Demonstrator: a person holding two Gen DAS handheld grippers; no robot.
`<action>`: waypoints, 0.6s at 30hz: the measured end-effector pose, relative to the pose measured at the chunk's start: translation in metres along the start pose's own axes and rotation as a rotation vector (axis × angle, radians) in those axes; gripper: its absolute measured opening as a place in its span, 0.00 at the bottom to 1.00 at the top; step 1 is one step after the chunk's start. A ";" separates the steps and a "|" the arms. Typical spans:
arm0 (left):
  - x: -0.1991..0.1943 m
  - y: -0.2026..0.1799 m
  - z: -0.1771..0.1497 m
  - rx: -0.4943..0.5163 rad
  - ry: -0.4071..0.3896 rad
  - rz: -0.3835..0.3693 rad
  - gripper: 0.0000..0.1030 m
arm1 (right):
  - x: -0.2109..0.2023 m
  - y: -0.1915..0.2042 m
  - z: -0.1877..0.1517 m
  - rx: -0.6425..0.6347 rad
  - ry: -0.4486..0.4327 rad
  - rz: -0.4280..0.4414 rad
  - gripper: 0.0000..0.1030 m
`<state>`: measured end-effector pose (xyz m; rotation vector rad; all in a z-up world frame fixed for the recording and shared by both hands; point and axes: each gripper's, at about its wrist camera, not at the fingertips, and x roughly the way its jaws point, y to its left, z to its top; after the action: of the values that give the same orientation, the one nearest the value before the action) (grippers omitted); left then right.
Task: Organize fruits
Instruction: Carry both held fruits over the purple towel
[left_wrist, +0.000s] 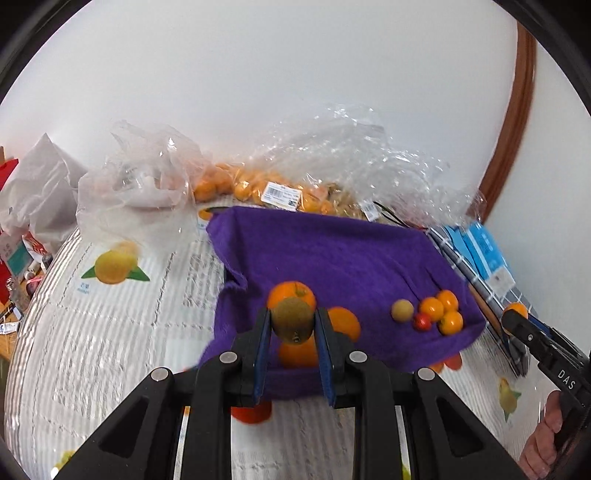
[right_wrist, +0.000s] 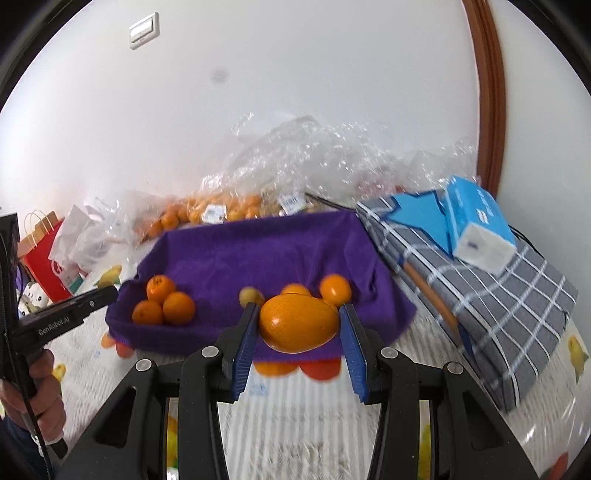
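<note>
A purple cloth-lined box (left_wrist: 332, 254) (right_wrist: 266, 251) stands on the table. My left gripper (left_wrist: 292, 325) is shut on a brown kiwi (left_wrist: 292, 320) above the box's near left side, over three oranges (left_wrist: 291, 291). My right gripper (right_wrist: 298, 325) is shut on an oval orange fruit (right_wrist: 298, 323) above the box's near right edge. Small oranges (left_wrist: 441, 310), a yellowish round fruit (left_wrist: 402, 310) and a small red fruit (left_wrist: 422, 322) lie at the box's right. In the right wrist view three oranges (right_wrist: 164, 302) sit at the box's left.
Clear plastic bags of oranges (left_wrist: 258, 184) (right_wrist: 221, 210) lie behind the box by the white wall. A checked grey cloth bundle (right_wrist: 491, 295) with a blue tissue pack (right_wrist: 476, 225) is to the right. A red paper bag (right_wrist: 44, 251) stands far left.
</note>
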<state>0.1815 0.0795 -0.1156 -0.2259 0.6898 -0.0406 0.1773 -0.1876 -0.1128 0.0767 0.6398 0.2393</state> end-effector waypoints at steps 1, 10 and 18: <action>0.001 0.002 0.002 -0.002 -0.003 0.003 0.22 | 0.003 0.002 0.002 -0.003 -0.002 0.003 0.42; 0.025 0.012 0.007 -0.022 0.000 0.038 0.22 | 0.044 0.024 0.011 -0.026 0.033 0.049 0.42; 0.034 0.020 0.006 -0.043 0.013 0.044 0.22 | 0.069 0.045 0.006 -0.089 0.063 0.060 0.42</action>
<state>0.2110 0.0966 -0.1372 -0.2515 0.7093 0.0149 0.2258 -0.1272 -0.1415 0.0025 0.6892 0.3285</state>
